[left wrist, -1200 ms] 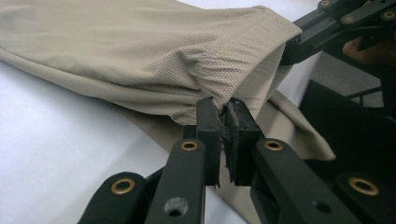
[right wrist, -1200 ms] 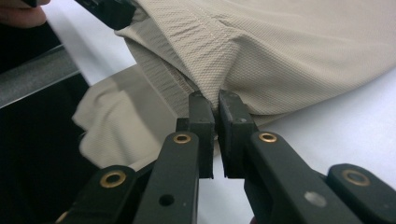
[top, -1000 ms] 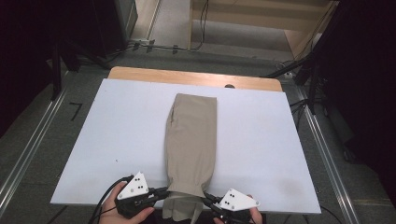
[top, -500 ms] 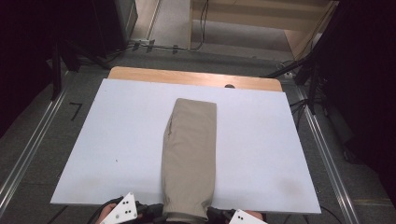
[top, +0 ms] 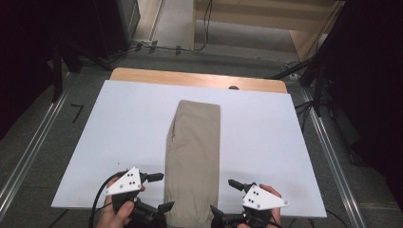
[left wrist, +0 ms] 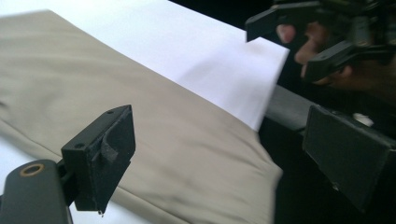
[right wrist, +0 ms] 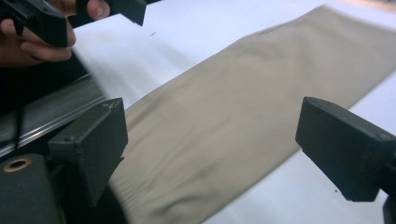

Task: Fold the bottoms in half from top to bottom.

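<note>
The folded beige cloth (top: 192, 161) lies lengthwise down the middle of the white board (top: 119, 128), its near end seemingly at the board's front edge — the left gripper (top: 161, 192) and right gripper (top: 223, 197) flank that end, jaws just opened wide, holding nothing.

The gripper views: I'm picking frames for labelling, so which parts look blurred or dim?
Left gripper view: the trousers' far end is smeared. Right gripper view: cloth edges blur near the sharp claw. High view: evenly lit table, dark surroundings.
</note>
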Action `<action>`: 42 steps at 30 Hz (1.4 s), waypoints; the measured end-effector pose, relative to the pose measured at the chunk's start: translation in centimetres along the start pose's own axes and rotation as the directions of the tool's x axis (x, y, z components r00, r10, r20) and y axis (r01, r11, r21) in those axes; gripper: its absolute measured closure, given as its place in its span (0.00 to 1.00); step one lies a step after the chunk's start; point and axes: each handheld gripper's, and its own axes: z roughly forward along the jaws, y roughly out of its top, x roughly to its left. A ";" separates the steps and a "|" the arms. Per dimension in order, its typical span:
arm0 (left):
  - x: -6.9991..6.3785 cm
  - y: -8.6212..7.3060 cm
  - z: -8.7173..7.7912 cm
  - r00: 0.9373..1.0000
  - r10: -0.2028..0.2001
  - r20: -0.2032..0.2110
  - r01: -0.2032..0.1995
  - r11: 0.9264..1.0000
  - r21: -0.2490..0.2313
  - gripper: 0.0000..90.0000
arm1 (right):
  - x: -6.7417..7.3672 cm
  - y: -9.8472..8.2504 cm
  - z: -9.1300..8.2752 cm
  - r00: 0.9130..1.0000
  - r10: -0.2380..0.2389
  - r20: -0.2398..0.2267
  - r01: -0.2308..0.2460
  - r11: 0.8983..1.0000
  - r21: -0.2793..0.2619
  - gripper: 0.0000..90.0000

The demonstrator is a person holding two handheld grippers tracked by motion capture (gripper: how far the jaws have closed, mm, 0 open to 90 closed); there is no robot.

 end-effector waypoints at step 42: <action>24.6 7.9 11.7 0.961 -0.213 -0.179 0.232 0.969 0.090 0.00 | -21.6 9.4 16.5 0.979 0.141 0.146 -0.162 0.976 0.143 0.22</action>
